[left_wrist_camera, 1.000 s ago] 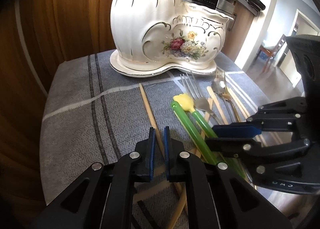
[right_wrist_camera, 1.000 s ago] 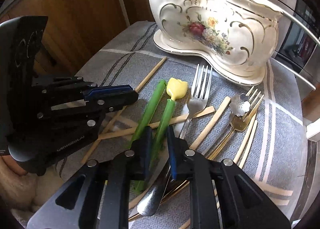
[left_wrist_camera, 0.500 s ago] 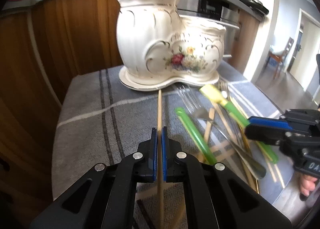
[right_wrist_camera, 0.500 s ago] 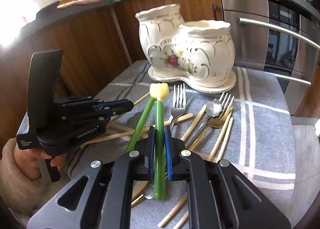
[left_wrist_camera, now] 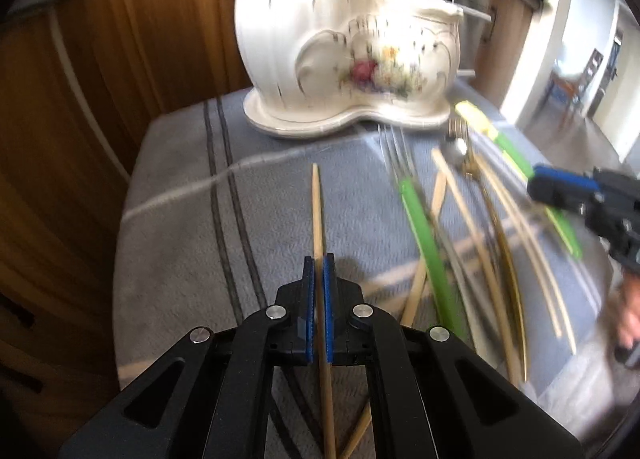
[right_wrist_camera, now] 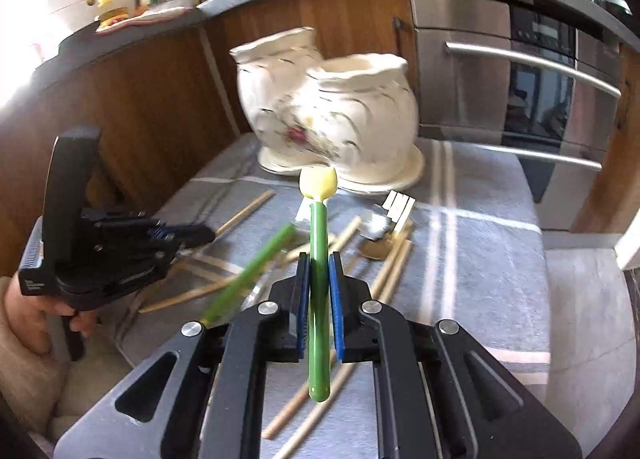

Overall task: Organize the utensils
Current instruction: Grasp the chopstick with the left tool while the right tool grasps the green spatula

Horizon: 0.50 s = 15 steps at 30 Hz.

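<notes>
My left gripper (left_wrist_camera: 319,259) is shut on a wooden chopstick (left_wrist_camera: 317,203) that points toward the white two-cup ceramic holder (left_wrist_camera: 344,35). My right gripper (right_wrist_camera: 319,257) is shut on a green utensil with a yellow tulip tip (right_wrist_camera: 318,183), lifted above the cloth and aimed at the holder (right_wrist_camera: 332,111). The right gripper also shows in the left wrist view (left_wrist_camera: 560,189) at the right, and the left gripper shows in the right wrist view (right_wrist_camera: 188,237) at the left. A second green utensil (left_wrist_camera: 424,235), forks (left_wrist_camera: 394,151) and more chopsticks (right_wrist_camera: 384,271) lie on the cloth.
A grey striped cloth (left_wrist_camera: 180,227) covers the small table. Wooden cabinet panels (left_wrist_camera: 120,39) stand behind and to the left. A steel oven front with handles (right_wrist_camera: 532,67) is at the right. The table's edge drops off near the bottom right (right_wrist_camera: 580,339).
Both grippers closed on their utensils and lifted them off the cloth. The right gripper has raised the tulip-tipped utensil higher and toward the holder; the left holds its chopstick pointing forward.
</notes>
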Motion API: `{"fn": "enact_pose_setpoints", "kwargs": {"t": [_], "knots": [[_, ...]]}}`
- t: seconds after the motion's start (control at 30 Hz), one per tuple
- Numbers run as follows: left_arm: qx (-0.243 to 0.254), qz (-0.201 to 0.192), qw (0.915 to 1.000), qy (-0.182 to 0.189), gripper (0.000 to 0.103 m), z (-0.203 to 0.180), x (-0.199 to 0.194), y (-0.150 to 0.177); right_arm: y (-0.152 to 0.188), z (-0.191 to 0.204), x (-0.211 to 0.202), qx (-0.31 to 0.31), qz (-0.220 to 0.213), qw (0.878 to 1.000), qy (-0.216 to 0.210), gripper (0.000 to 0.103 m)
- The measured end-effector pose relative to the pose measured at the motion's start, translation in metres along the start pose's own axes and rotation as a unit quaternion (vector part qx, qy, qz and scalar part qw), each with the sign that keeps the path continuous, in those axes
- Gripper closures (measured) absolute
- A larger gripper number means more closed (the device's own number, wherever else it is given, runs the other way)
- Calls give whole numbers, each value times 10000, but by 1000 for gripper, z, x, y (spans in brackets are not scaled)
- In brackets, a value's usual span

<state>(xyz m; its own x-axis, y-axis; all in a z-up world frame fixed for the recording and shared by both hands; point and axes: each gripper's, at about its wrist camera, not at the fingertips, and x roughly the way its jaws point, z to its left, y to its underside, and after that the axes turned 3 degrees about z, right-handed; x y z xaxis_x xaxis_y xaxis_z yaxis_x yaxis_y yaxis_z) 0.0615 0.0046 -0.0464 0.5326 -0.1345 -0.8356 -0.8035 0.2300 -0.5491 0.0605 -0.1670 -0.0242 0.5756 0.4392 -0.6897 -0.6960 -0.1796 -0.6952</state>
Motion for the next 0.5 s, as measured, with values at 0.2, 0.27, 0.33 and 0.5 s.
{"fn": "enact_pose_setpoints", "kwargs": {"t": [0.2, 0.27, 0.33, 0.5], "knots": [[80, 413, 9991, 63, 93, 1, 5, -10, 0, -3, -4, -27, -109, 9999, -93, 93], [202, 460, 9987, -111, 98, -3, 6, -14, 1, -3, -7, -46, -161, 9997, -162, 93], [324, 447, 9982, -231, 98, -7, 7, -15, 0, -2, -12, -53, -250, 9994, -230, 93], [221, -134, 9996, 140, 98, -5, -16, -9, -3, -11, -22, 228, -531, 9951, -802, 93]]}}
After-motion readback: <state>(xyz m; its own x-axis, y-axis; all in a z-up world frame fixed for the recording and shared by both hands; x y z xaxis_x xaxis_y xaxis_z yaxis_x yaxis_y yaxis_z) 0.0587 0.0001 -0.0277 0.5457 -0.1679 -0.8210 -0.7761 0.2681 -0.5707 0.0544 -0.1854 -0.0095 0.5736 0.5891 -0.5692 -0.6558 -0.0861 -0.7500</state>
